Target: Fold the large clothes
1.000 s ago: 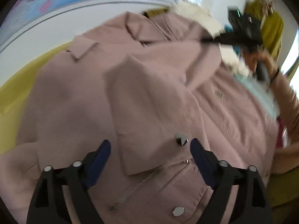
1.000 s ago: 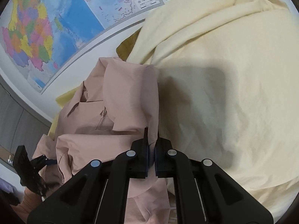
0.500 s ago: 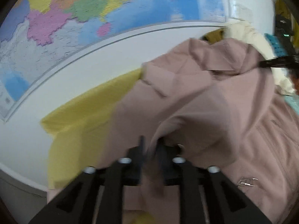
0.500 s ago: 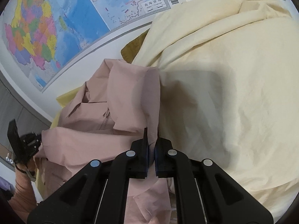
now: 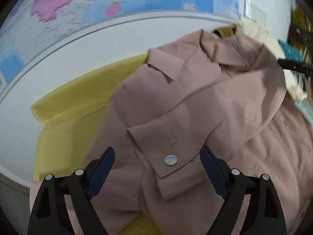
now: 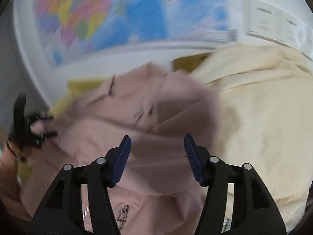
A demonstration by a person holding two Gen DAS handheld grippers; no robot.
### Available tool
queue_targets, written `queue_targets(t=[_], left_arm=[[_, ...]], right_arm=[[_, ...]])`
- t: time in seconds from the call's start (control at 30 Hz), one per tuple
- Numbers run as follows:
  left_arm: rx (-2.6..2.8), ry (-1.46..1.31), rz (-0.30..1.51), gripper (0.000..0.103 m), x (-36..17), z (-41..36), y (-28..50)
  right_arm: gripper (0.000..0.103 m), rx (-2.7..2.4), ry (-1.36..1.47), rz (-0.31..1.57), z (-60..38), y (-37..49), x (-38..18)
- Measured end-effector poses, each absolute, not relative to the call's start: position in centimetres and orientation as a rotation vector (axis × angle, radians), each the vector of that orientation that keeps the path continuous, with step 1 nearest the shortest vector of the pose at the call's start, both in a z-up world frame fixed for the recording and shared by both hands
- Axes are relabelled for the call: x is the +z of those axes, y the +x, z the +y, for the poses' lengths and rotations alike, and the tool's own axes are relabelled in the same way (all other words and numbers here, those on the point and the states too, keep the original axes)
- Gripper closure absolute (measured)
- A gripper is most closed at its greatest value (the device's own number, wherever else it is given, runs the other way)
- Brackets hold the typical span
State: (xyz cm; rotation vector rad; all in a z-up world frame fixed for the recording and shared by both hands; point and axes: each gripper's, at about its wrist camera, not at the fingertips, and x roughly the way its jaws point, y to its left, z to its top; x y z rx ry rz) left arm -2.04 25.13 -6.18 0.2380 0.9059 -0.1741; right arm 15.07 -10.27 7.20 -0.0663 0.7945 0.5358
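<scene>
A dusty-pink jacket (image 5: 195,105) lies spread on a yellow-green surface (image 5: 64,113), collar toward the wall. One sleeve is folded across its front, and the cuff with a silver snap button (image 5: 170,159) lies between the fingers of my left gripper (image 5: 157,168). That gripper's jaws are opening and stand wide, pads clear of the cloth. In the right wrist view the pink jacket (image 6: 121,129) is blurred. My right gripper (image 6: 156,156) hovers over it with its jaws opening and no cloth pinched. The jacket's zipper pull (image 6: 122,216) shows below.
A cream garment (image 6: 258,113) is heaped right of the jacket, with something teal (image 5: 289,51) beside it. A coloured wall map (image 5: 97,5) hangs behind. The other hand-held gripper (image 6: 23,125) and a hand (image 6: 7,168) show at the left edge.
My left gripper shut on the sleeve cuff, carried it across the jacket, then opened and let it drop. My right gripper released the pink cloth it pinched and swung left.
</scene>
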Motion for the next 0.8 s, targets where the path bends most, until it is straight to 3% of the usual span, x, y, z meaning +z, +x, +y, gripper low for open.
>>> queue_targets(t=[0.07,0.13,0.17,0.2,0.23,0.3,0.33,0.47,0.53,0.57,0.67,0.8], left_arm=[[-0.174,0.259,0.911,0.033,-6.7,24.3,-1.4],[-0.166,0.262,0.918,0.063,-7.1,23.9,-0.7],[-0.147,0.267,0.918,0.070,-7.2,23.9,-0.3],[-0.131,0.269,0.914,0.085,-7.2,24.0,-0.1],[-0.108,0.259,0.907,0.091,-7.1,24.2,0.3],[-0.078,0.211,0.893,0.096,-6.6,25.2,0.9],[-0.058,0.191,0.883,0.100,-6.4,25.8,1.1],[0.016,0.132,0.849,0.095,-5.6,28.1,0.9],[-0.001,0.075,0.846,0.044,-5.0,29.7,0.0],[-0.006,0.056,0.835,0.040,-4.6,30.3,-0.5],[0.042,0.079,0.772,0.039,-3.1,32.3,-3.6],[0.130,0.034,0.744,0.037,-2.3,35.6,-8.0]], right_arm=[[0.046,0.549,-0.129,0.836,-8.1,15.6,5.6],[0.046,0.554,-0.193,0.850,-6.2,16.0,4.4],[0.046,0.551,-0.251,0.854,-5.0,16.3,3.6],[0.049,0.540,-0.288,0.853,-4.2,16.5,3.2],[0.055,0.536,-0.322,0.858,-3.3,16.9,2.5],[0.103,0.530,-0.352,0.871,-2.3,17.9,1.7],[0.101,0.525,-0.344,0.889,-2.0,18.5,1.5],[0.102,0.534,-0.278,0.881,-1.3,20.0,2.0],[0.097,0.526,-0.247,0.906,-1.2,20.4,2.0],[0.091,0.534,-0.229,0.913,-1.2,20.4,2.1],[0.060,0.593,-0.198,0.897,-1.0,19.0,3.3],[0.048,0.682,-0.222,0.863,0.9,16.2,4.7]])
